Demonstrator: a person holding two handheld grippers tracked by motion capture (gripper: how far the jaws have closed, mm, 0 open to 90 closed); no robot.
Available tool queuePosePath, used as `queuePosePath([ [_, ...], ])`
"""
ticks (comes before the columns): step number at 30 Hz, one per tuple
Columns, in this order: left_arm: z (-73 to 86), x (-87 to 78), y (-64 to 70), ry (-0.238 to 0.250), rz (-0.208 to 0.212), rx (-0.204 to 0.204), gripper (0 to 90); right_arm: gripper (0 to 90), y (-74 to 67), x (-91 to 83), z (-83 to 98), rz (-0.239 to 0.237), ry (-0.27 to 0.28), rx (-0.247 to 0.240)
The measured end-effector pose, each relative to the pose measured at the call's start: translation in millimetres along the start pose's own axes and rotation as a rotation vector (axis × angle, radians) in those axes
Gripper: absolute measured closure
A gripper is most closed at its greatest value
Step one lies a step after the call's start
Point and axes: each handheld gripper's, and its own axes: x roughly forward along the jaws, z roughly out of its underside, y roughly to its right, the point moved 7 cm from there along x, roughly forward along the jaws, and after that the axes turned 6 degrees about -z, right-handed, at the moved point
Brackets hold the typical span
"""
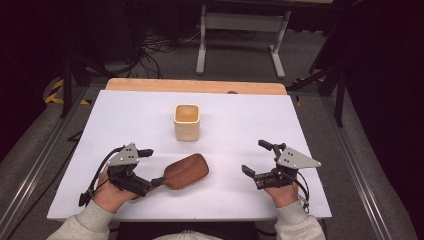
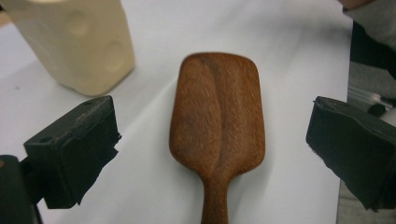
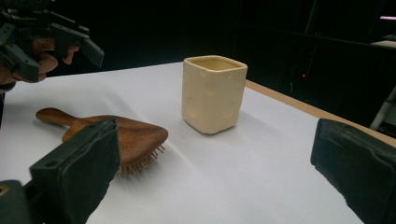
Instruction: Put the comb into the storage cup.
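A lab or recording studio: a white board (image 1: 240, 165) lies on a wooden table (image 1: 195, 86) framed by metal rails (image 1: 35, 170), with black curtains (image 1: 30, 35) all around, tangled cables (image 1: 155, 47) on grey carpet, and a bare desk frame (image 1: 242, 25) behind.

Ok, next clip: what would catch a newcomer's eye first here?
Probably the wooden hairbrush, lying bristles-down near the front of the white table, with the open left gripper lined up over its handle. Behind it stands a cream square cup, while the right gripper waits open, apart.

Hairbrush (image 1: 186, 171) reddish-brown wood — cup (image 1: 187, 121) cream — table (image 1: 250, 125) white.
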Motion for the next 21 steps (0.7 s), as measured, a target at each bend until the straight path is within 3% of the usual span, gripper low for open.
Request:
queuePosePath([
  [4,7.0,11.0,4.0,-0.114,0.025,0.023,4.2,2.5,-1.2,1.6,1.7,-0.015,-0.011,0.011],
  [5,7.0,11.0,4.0,-0.114,0.025,0.023,4.3,2.5,-1.2,1.6,1.7,-0.015,-0.011,0.011],
  [7,10.3,13.7,5.7,-0.168,0.047,0.027,5.1,2.5,-1.8,3.3,3.4,-0.029,-0.02,0.021],
  [14,14.8,16.0,6.2,-0.254,0.087,0.049,8.7,2.5,-3.2,5.9,5.8,-0.049,-0.029,0.024],
  [18,14.7,16.8,4.6,-0.263,0.079,0.048,10.0,2.6,-3.1,6.1,5.9,-0.048,-0.026,0.028],
  [21,17.0,19.8,3.7,-0.309,0.073,0.066,11.4,2.6,-3.7,7.2,7.3,-0.056,-0.035,0.033],
])
